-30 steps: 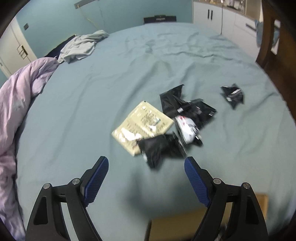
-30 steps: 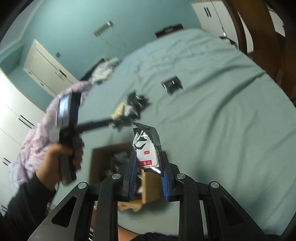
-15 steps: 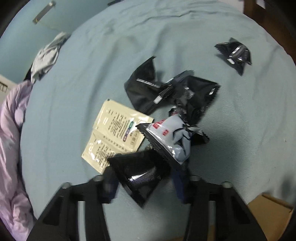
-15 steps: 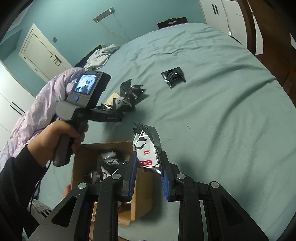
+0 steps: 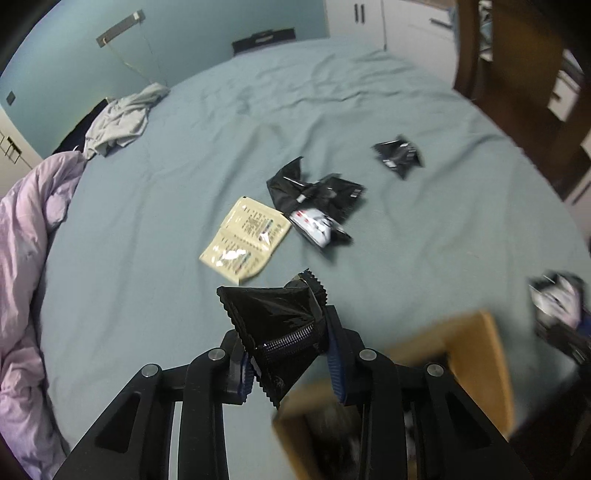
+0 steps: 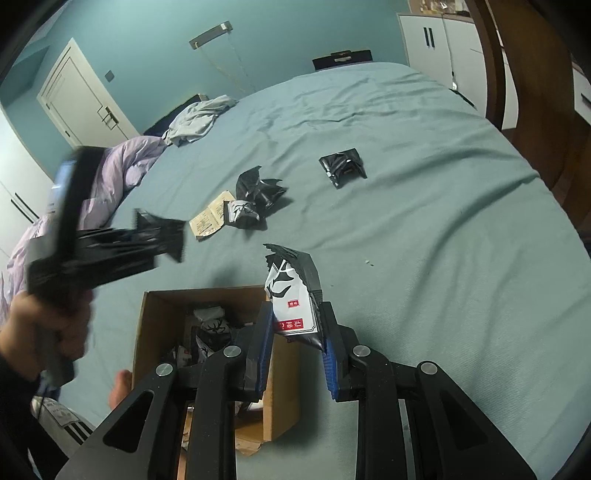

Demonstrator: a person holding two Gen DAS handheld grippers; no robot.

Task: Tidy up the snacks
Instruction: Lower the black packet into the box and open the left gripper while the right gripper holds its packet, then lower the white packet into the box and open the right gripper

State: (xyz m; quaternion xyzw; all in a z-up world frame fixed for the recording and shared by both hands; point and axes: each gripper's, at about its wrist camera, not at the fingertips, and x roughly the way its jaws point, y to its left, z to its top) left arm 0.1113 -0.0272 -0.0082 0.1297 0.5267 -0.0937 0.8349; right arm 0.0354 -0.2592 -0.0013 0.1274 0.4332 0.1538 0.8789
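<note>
Pretty dim room with teal walls (image 6: 155, 33). A big bed with a wrinkly blue-green sheet (image 6: 424, 192) fills most of it, with a lilac duvet (image 5: 22, 236) bunched up on the left and grey clothes (image 6: 195, 122) heaped at the far corner. White door (image 6: 81, 99) far left, white cabinets (image 6: 439, 48) far right, dark wooden frame (image 5: 509, 85) on the right.

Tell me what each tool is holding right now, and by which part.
The left tool grips a black snack packet by its lower end. The right tool pinches a black-and-white packet by its bottom edge.
</note>
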